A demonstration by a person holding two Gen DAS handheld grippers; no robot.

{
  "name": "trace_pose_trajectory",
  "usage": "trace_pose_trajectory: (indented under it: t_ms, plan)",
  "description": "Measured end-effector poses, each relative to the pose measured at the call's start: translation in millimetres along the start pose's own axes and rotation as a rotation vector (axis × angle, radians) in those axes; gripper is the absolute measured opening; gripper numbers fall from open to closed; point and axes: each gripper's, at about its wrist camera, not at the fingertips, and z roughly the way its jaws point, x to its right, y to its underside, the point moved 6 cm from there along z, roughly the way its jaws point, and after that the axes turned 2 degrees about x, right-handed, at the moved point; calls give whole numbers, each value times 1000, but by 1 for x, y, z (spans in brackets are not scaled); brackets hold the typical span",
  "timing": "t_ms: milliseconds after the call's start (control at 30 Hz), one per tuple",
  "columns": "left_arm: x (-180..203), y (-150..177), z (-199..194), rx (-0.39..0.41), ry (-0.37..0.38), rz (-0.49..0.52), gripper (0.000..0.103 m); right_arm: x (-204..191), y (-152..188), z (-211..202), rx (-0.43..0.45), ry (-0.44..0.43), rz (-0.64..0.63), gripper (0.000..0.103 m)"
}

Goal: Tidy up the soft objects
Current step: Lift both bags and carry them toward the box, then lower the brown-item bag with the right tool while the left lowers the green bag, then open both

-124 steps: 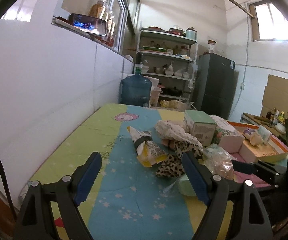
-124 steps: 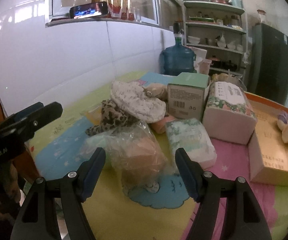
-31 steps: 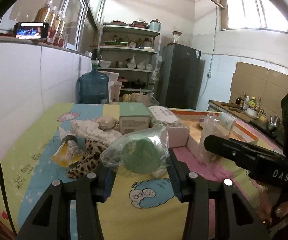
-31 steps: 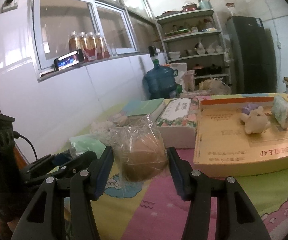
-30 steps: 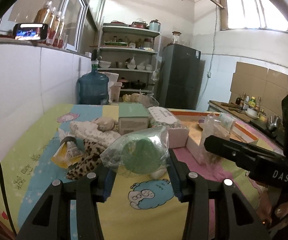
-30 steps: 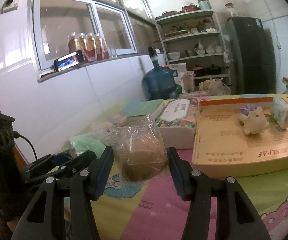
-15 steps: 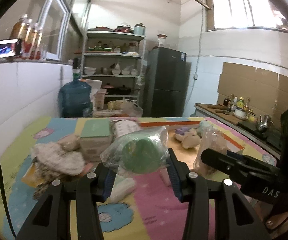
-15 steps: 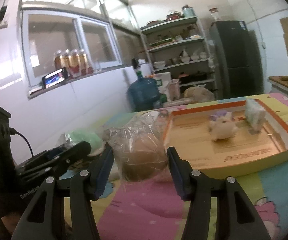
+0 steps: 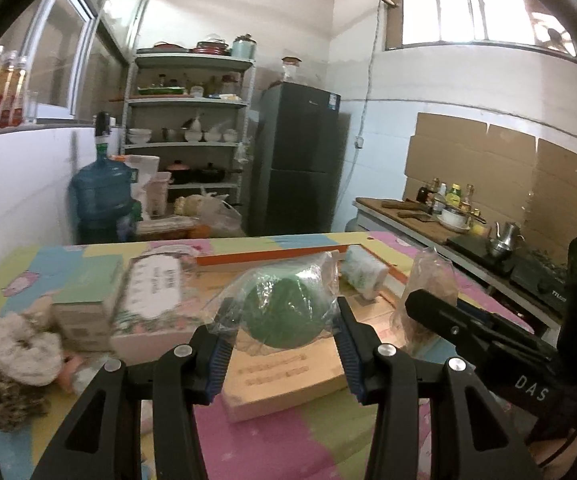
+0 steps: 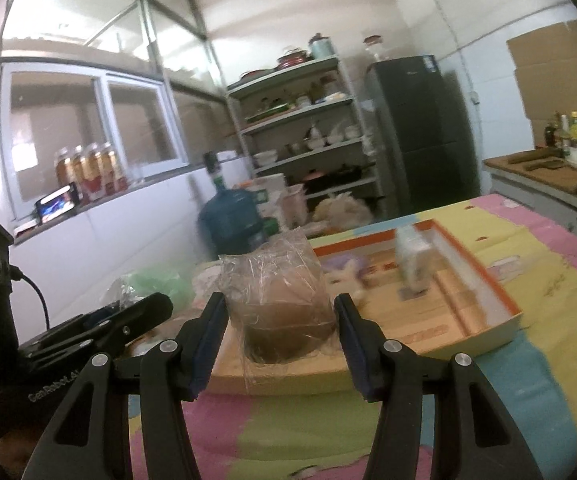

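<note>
My left gripper point(image 9: 282, 322) is shut on a green soft ball in a clear plastic bag point(image 9: 282, 312) and holds it above the near end of the orange-rimmed cardboard tray point(image 9: 288, 364). My right gripper point(image 10: 280, 328) is shut on a brown soft ball in a clear bag point(image 10: 284, 320), also held above the tray point(image 10: 484, 320). In the tray lie a small plush toy point(image 10: 344, 278) and a wrapped tissue pack point(image 10: 412, 260). The right gripper also shows in the left wrist view point(image 9: 428, 304).
To the left on the colourful mat point(image 9: 280, 440) stand a tissue box point(image 9: 152, 292), a green-topped carton point(image 9: 84, 304) and a heap of cloth items point(image 9: 16, 352). A water jug point(image 9: 100, 200), shelves and a fridge point(image 9: 296, 156) stand behind the table.
Both grippers have swung right with their bagged balls, from over the pile of soft things to over the cardboard tray. Both stay shut on their loads.
</note>
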Motion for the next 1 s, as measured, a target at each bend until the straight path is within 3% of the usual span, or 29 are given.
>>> trace_pose_trajectory:
  t_ms: [467,1000]
  plan:
    - [47,2,56,-49,51,-6,48,73,-16,7,10,124,6,56]
    - [69,20,102,-173,89,-18,48,109,-8,24,-52,151,8,56]
